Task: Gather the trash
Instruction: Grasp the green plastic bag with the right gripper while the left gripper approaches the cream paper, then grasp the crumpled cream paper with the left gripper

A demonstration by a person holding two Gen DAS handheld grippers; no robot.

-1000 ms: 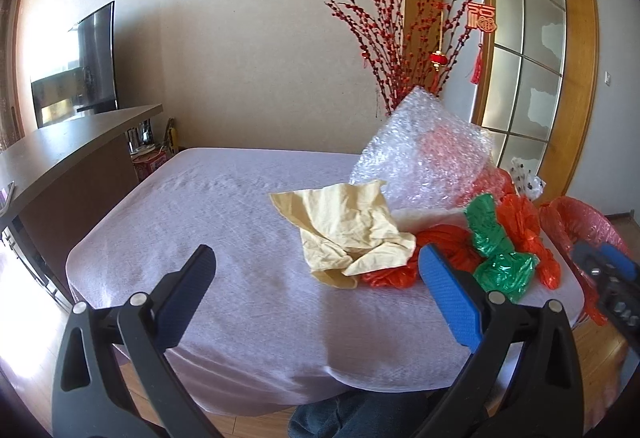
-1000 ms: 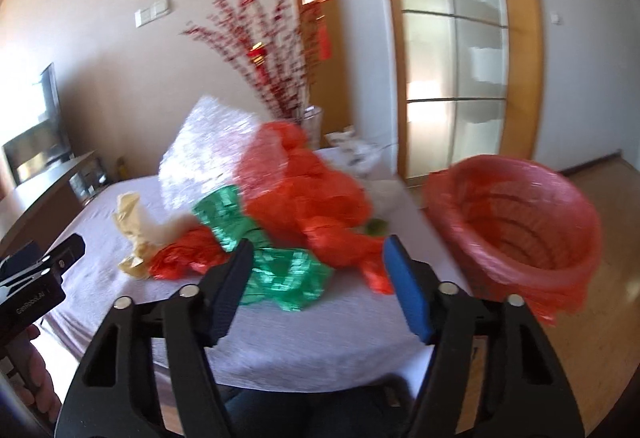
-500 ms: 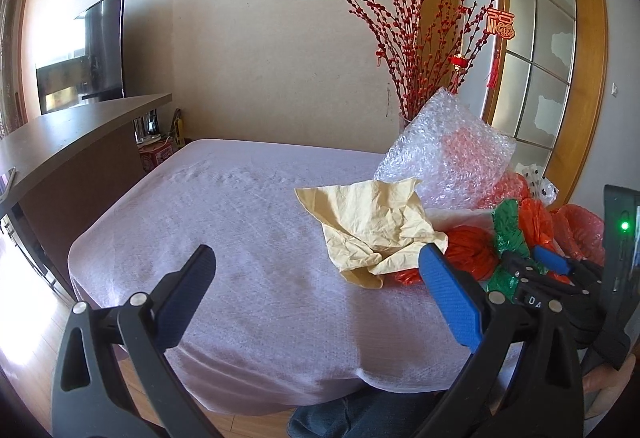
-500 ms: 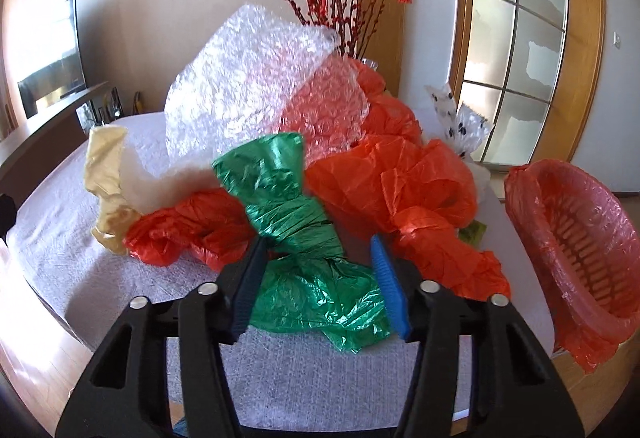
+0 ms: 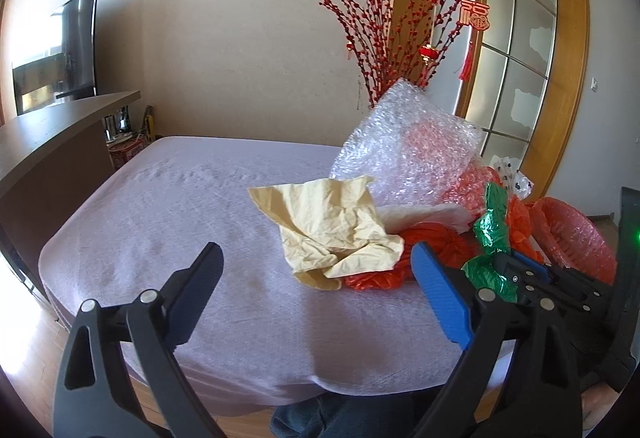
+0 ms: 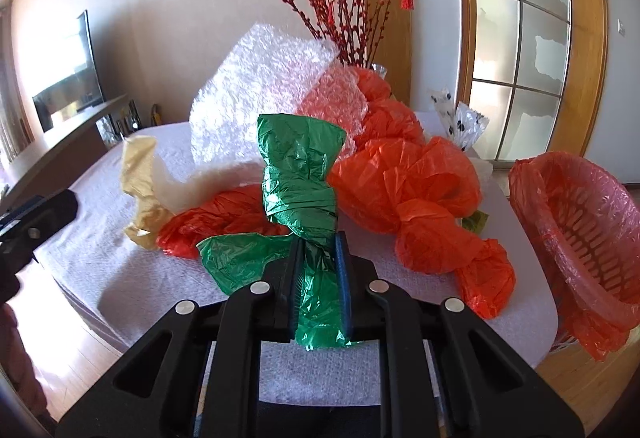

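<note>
Pinching the green bag, right gripper keeps its twist upright.

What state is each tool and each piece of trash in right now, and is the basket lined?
right tool: shut on the green bag.
left tool: open, holding nothing.
green bag: crumpled, pinched at its lower part.
orange bags: crumpled, loose on the table.
yellow paper: creased, lying on the table.
bubble wrap: standing up behind the pile.
basket: lined with a red bag, tilted beside the table.
</note>
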